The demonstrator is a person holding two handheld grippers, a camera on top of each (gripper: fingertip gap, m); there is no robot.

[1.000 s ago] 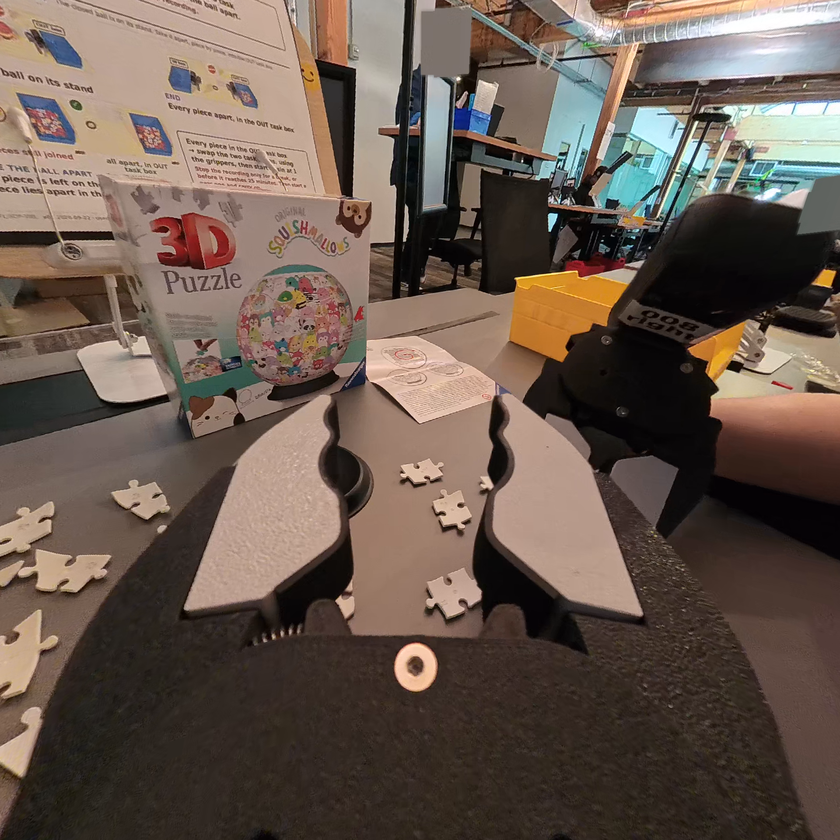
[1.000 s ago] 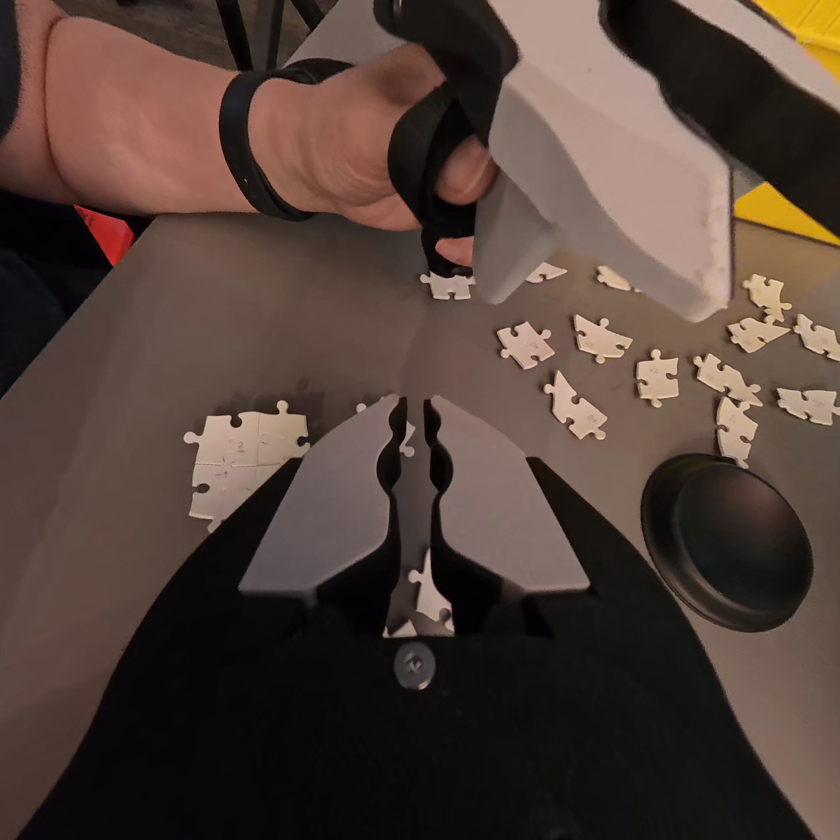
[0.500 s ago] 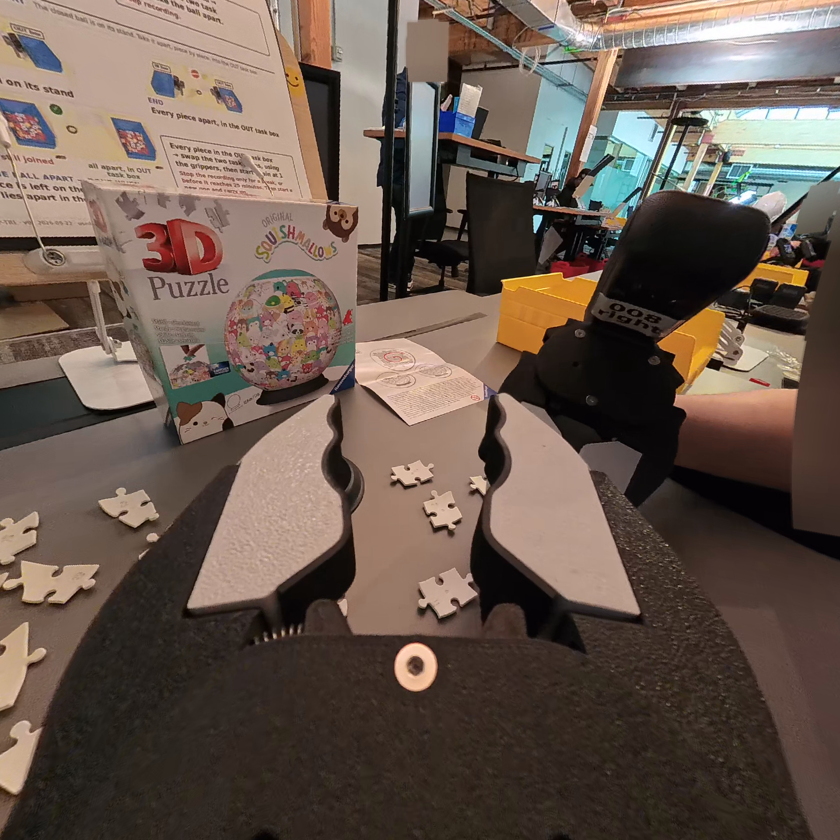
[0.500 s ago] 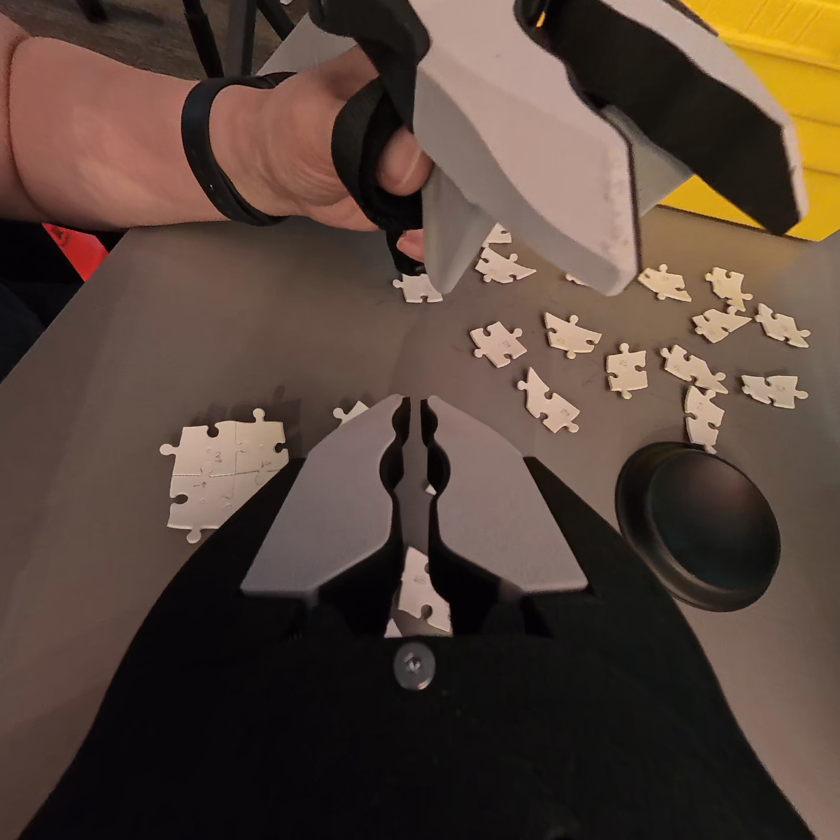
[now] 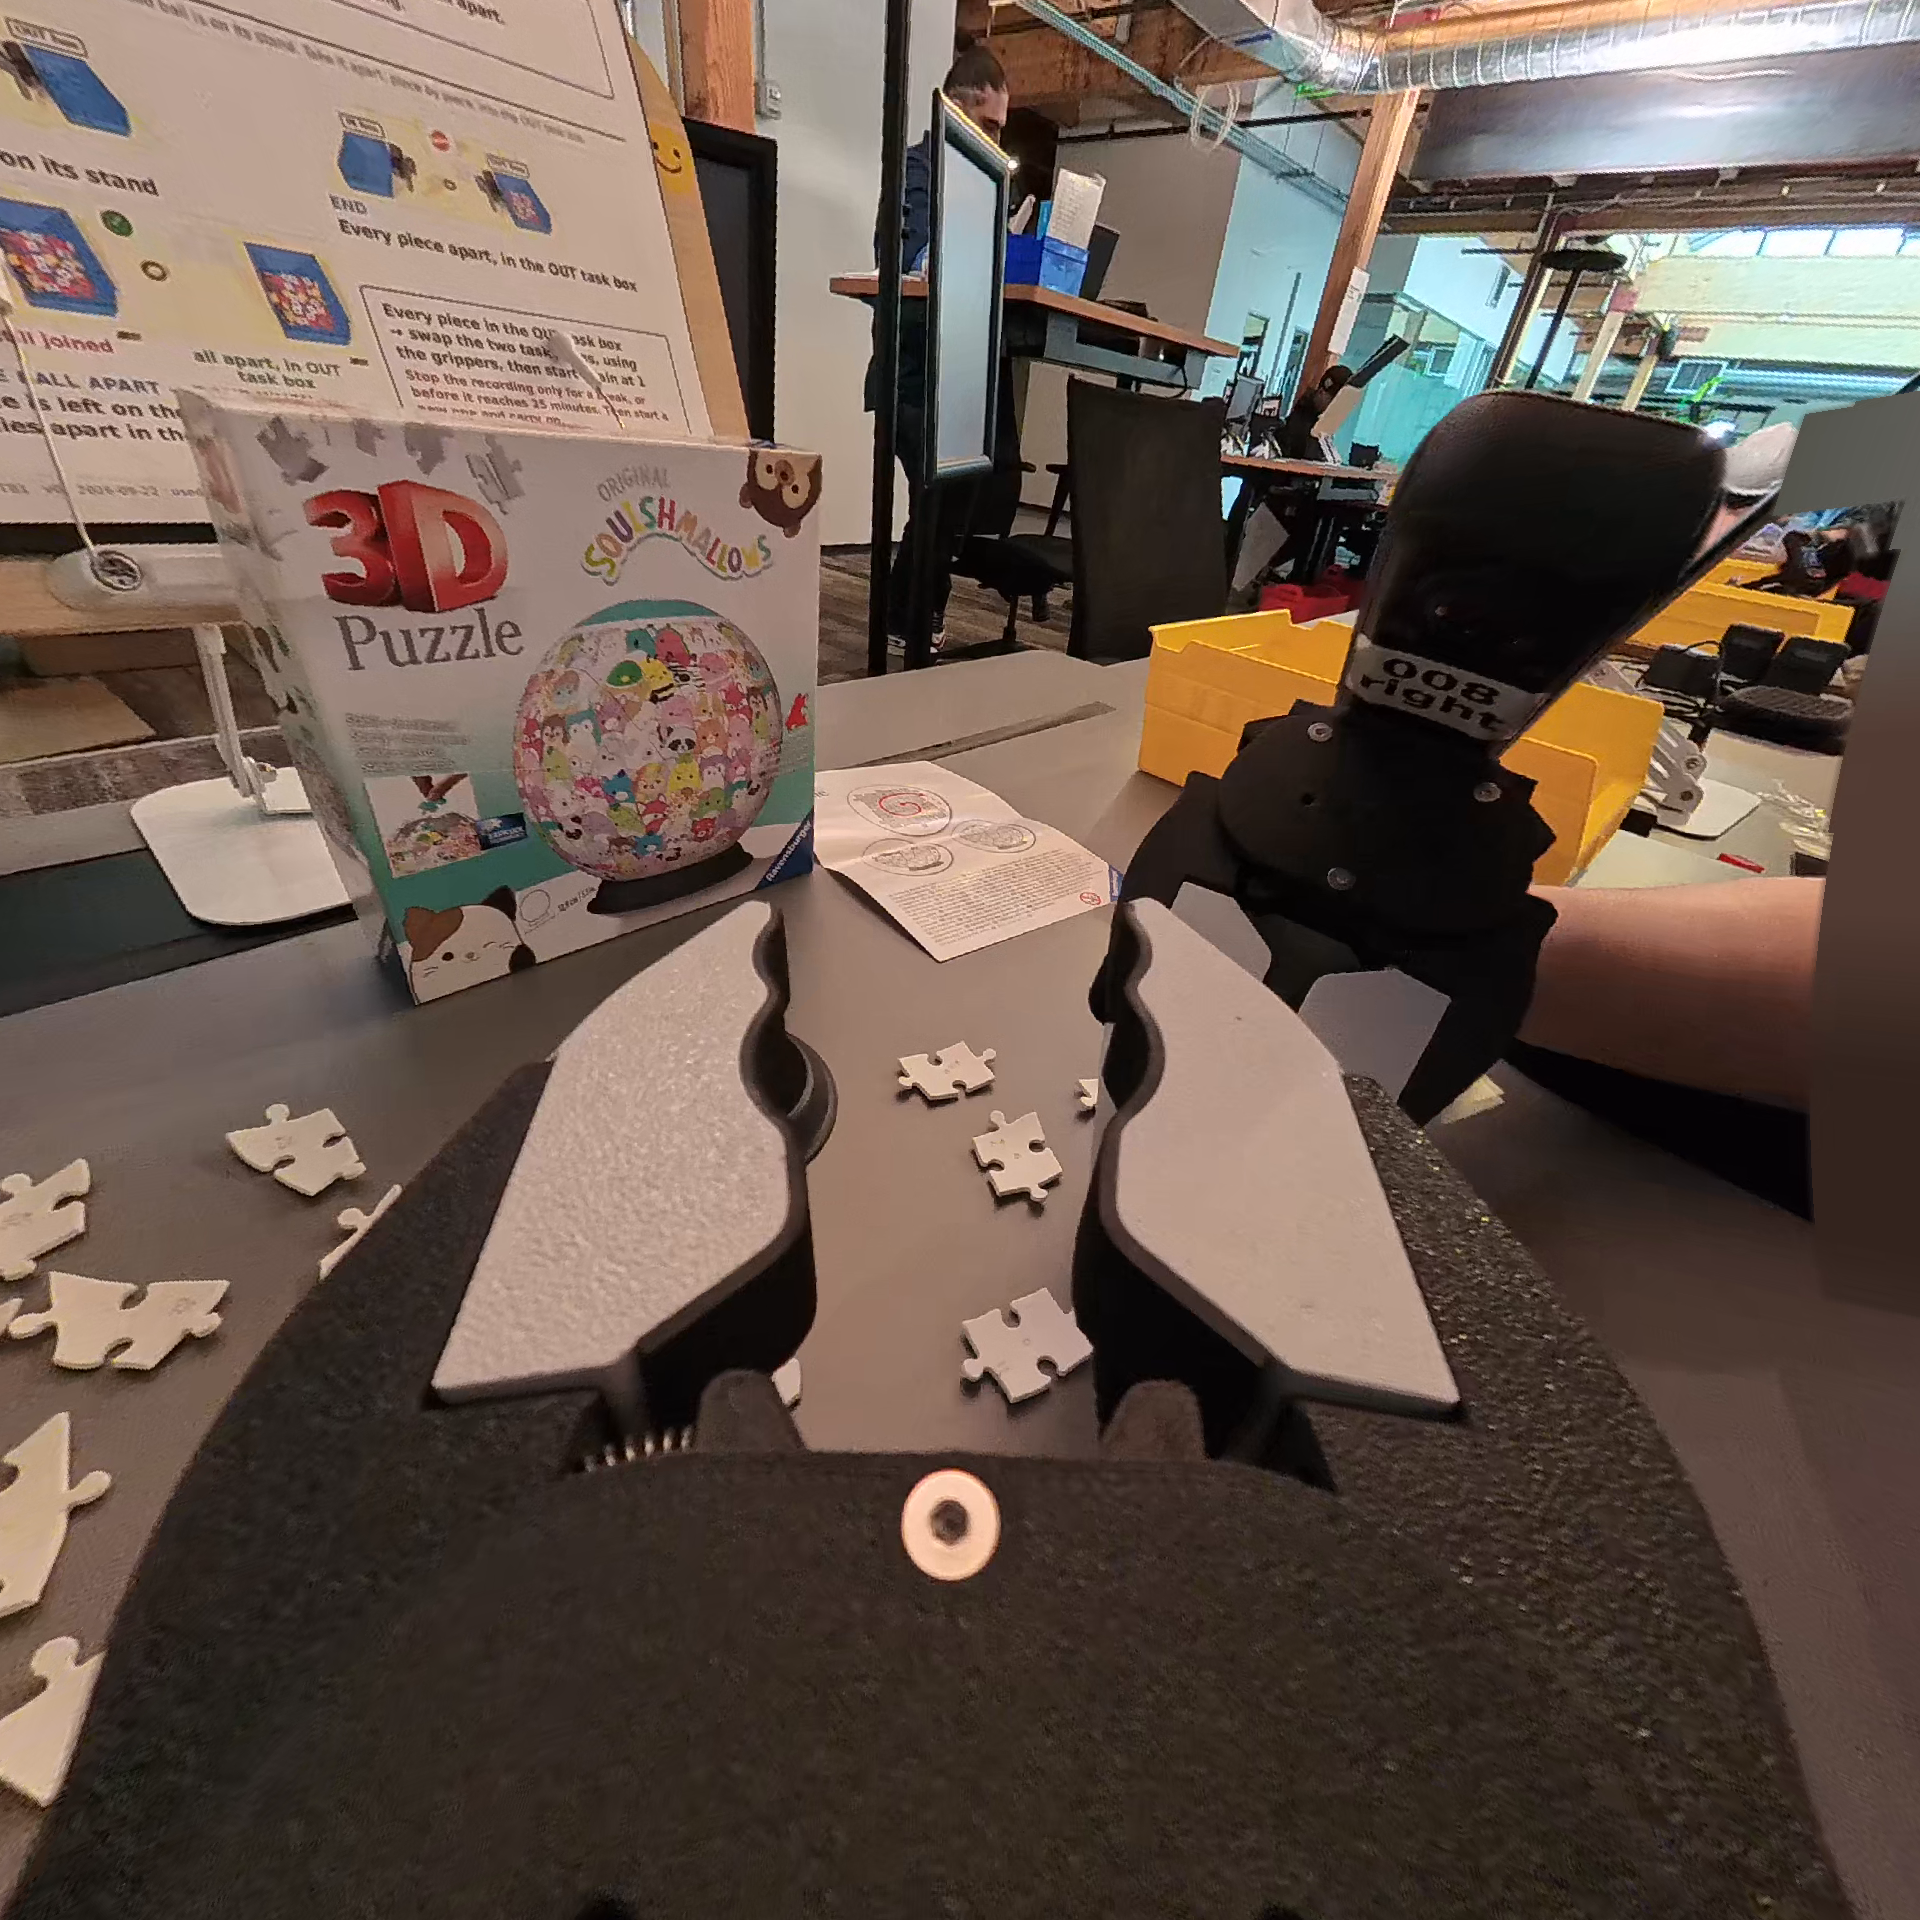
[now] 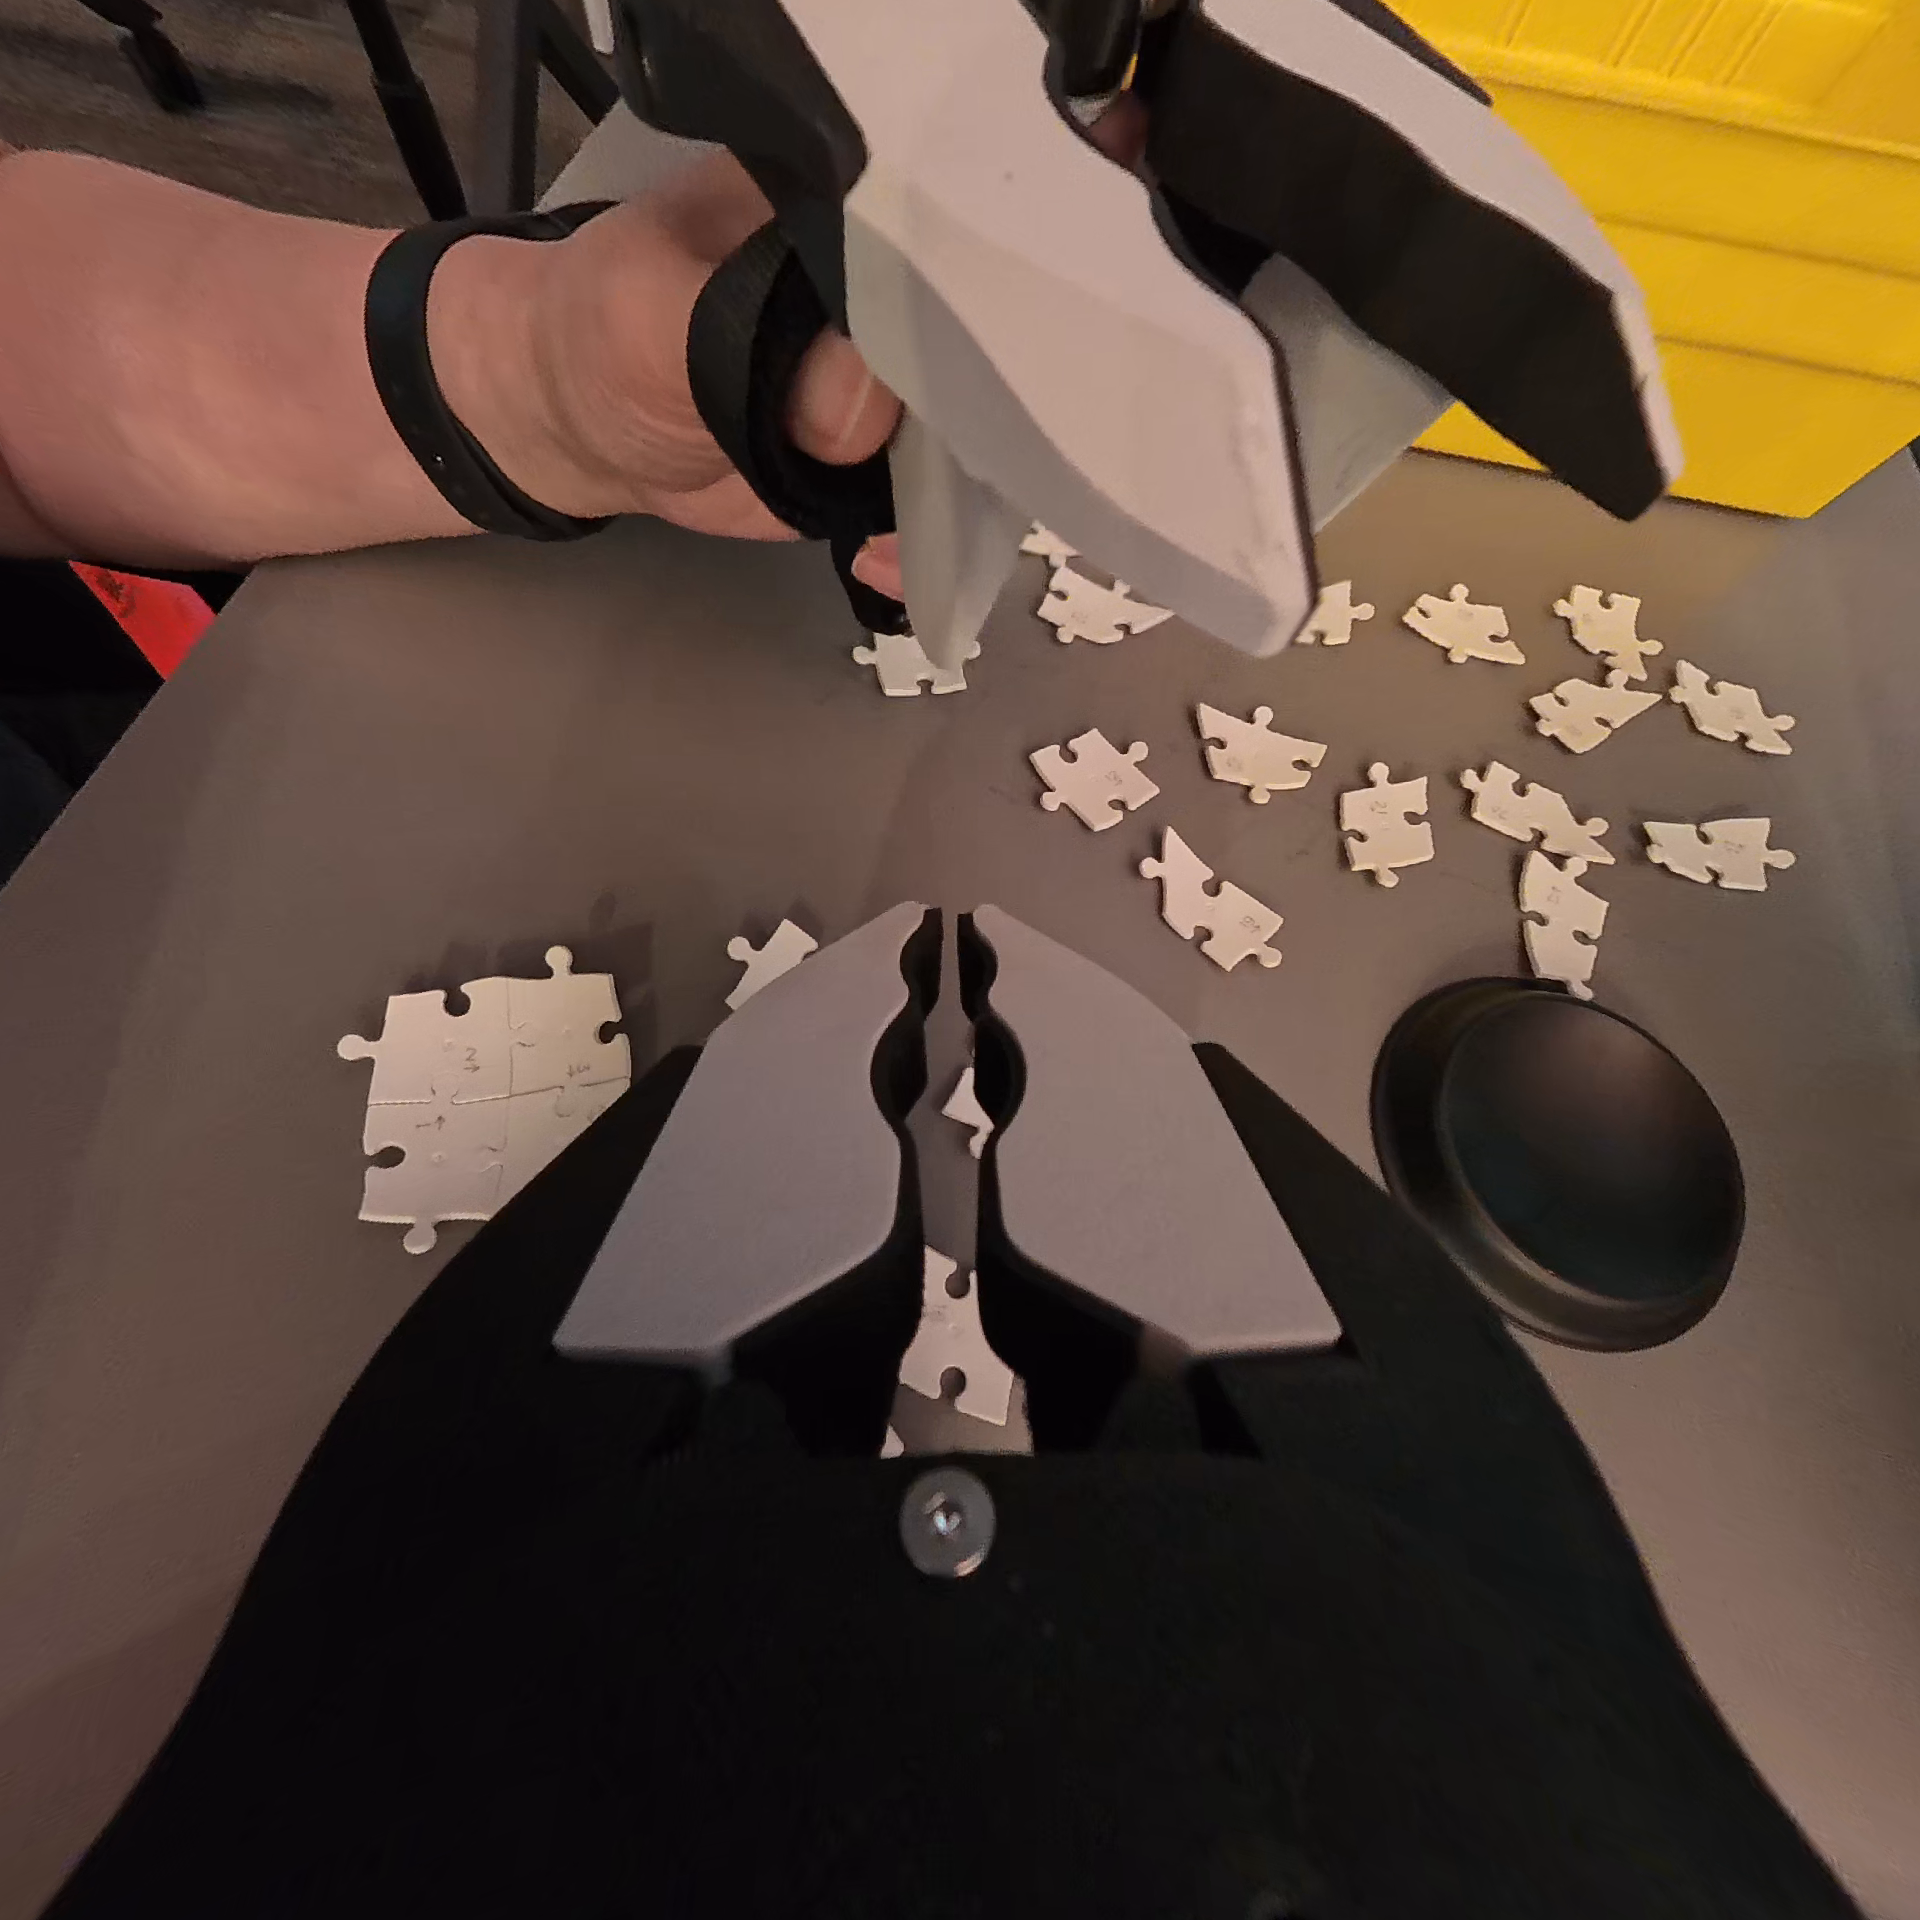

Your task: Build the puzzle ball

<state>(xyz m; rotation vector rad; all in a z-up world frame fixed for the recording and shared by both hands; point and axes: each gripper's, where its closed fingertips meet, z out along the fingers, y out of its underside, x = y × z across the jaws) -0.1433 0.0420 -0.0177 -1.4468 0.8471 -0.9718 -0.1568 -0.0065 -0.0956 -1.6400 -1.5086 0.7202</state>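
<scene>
Your left tongs point(image 5: 940, 997): wide apart, empty, flat white pieces point(image 5: 1016, 1153) below | right tongs point(image 6: 948, 925): nearly closed, empty, beside joined patch point(image 6: 488, 1091), round black stand point(image 6: 1558, 1164).

Your left gripper point(image 5: 940, 1023): grey textured fingers point(image 5: 644, 1164), wavy black inner pads, black grainy body, silver centre screw point(image 5: 950, 1524). Right gripper point(image 6: 948, 935) alike. Black wristband point(image 6: 416, 384) behind left gripper.
</scene>
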